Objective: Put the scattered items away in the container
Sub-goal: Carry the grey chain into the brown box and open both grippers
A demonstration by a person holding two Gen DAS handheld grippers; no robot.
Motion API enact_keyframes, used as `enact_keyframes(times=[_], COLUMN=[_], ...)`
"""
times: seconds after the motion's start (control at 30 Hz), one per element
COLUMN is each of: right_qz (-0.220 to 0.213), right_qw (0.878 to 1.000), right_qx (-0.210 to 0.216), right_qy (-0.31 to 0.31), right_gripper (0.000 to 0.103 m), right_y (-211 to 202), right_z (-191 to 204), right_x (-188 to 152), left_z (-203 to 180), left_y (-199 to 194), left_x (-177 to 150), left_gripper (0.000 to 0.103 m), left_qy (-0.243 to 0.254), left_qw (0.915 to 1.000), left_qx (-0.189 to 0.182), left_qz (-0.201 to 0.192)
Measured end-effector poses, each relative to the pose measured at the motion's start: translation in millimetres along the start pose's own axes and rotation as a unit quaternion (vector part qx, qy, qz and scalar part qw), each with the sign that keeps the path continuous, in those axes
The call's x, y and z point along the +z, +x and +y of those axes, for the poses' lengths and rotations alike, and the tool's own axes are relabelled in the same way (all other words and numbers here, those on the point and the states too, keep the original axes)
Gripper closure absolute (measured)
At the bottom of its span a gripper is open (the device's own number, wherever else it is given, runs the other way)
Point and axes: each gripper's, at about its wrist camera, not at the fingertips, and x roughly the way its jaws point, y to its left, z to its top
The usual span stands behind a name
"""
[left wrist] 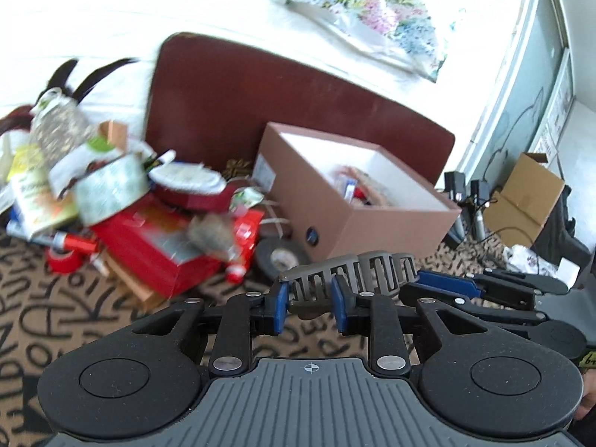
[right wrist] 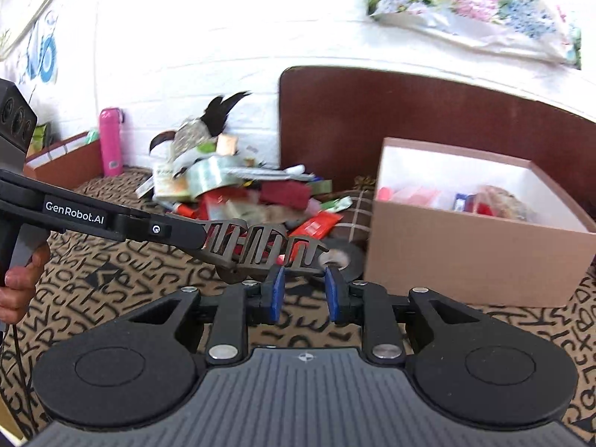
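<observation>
Both views are motion-blurred. I see the left gripper (left wrist: 308,294) with its blue jaws partly apart. A grey ribbed finger (left wrist: 354,272) from the other tool crosses their tips, and I can't tell whether anything is pinched. Same for the right gripper (right wrist: 303,290): there's a gap with carpet (right wrist: 111,290) showing through it, but the tips are masked by ribbed fingers (right wrist: 260,242). The brown box (right wrist: 465,260) sits open on the carpet, right of the pile (right wrist: 242,193) and against a dark red board (right wrist: 409,111). Its contents are smeared, just red and blue bits. The tape roll (right wrist: 346,257) is half hidden, just beside the box. A hand (right wrist: 15,287) is cut off at the left edge.
</observation>
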Motion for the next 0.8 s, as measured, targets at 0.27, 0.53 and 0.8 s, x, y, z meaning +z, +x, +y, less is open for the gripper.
enact_keyframes(times=[0.27,0.53,0.8], right_qz=[-0.044,-0.068,-0.049], right_qw=[0.998,0.992,0.986], right_qx=[-0.043,-0.106,-0.158], right_qy=[0.001,0.007,0.015], right_gripper=[0.076,0.076,0.035], right_y=[-7,4,49], right_z=[-38,-101,-135], right_x=[33,72,64], left_z=[-31,-62,-63], left_y=[39,109,170], left_x=[55,105,96], left_gripper=[0.073,0.066,0.001], left_qy=[0.023,0.044,0.029], left_qw=[0.9991,0.9973,0.9982], left_qx=[-0.025,-0.05,-0.047], left_qz=[-0.024,-0.032,-0.023])
